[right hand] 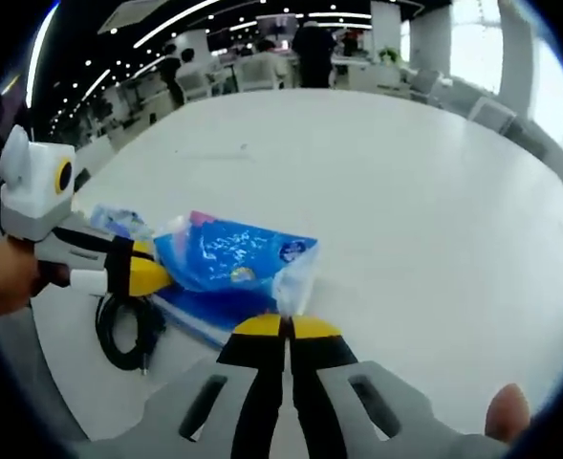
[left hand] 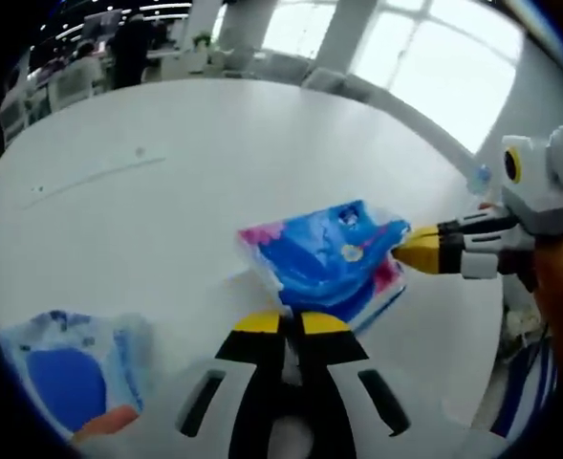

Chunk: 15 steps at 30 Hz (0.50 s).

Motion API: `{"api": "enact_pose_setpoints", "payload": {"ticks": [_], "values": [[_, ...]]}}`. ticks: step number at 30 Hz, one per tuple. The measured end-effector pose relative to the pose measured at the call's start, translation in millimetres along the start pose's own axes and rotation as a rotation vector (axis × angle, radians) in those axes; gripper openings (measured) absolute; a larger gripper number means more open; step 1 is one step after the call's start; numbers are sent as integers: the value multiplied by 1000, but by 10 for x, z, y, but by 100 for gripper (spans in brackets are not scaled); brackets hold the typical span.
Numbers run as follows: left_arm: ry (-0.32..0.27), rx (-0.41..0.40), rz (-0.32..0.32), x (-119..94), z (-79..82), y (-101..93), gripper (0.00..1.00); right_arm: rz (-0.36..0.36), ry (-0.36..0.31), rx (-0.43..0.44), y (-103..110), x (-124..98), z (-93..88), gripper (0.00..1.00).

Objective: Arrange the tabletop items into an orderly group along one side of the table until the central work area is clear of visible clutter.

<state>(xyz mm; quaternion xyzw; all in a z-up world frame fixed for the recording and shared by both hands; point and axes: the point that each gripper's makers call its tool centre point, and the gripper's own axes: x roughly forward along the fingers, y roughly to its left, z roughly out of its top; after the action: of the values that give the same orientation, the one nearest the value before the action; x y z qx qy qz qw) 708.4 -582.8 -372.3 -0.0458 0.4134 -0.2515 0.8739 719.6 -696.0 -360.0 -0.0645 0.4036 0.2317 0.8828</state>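
Note:
A blue and pink plastic tissue pack (left hand: pixel 319 253) lies near the middle of the white table (left hand: pixel 157 182). My left gripper (left hand: pixel 291 323) is shut with its yellow tips pinching the pack's near edge. The right gripper (left hand: pixel 417 251) comes in from the right and is closed on the pack's right corner. In the right gripper view the same pack (right hand: pixel 228 258) sits just ahead of my right gripper (right hand: pixel 286 327), which is shut on its crinkled white end. There the left gripper (right hand: pixel 152 277) holds the pack's left side.
A second blue and white pack (left hand: pixel 66 378) lies near the left gripper, also seen behind the held pack (right hand: pixel 119 220). A coiled black cable (right hand: pixel 123 330) rests beside it. Chairs and people stand beyond the table's far edge (right hand: pixel 291 91).

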Motion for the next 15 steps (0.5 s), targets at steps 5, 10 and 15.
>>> {"api": "enact_pose_setpoints", "payload": {"ticks": [5,10,15], "values": [[21,-6,2,43,-61,41,2,9,25,3,7,50,-74,2],[48,-12,1,64,-147,57,2,17,41,3,33,84,-133,2],[56,-5,7,39,-203,81,2,30,50,4,79,95,-171,2]]}}
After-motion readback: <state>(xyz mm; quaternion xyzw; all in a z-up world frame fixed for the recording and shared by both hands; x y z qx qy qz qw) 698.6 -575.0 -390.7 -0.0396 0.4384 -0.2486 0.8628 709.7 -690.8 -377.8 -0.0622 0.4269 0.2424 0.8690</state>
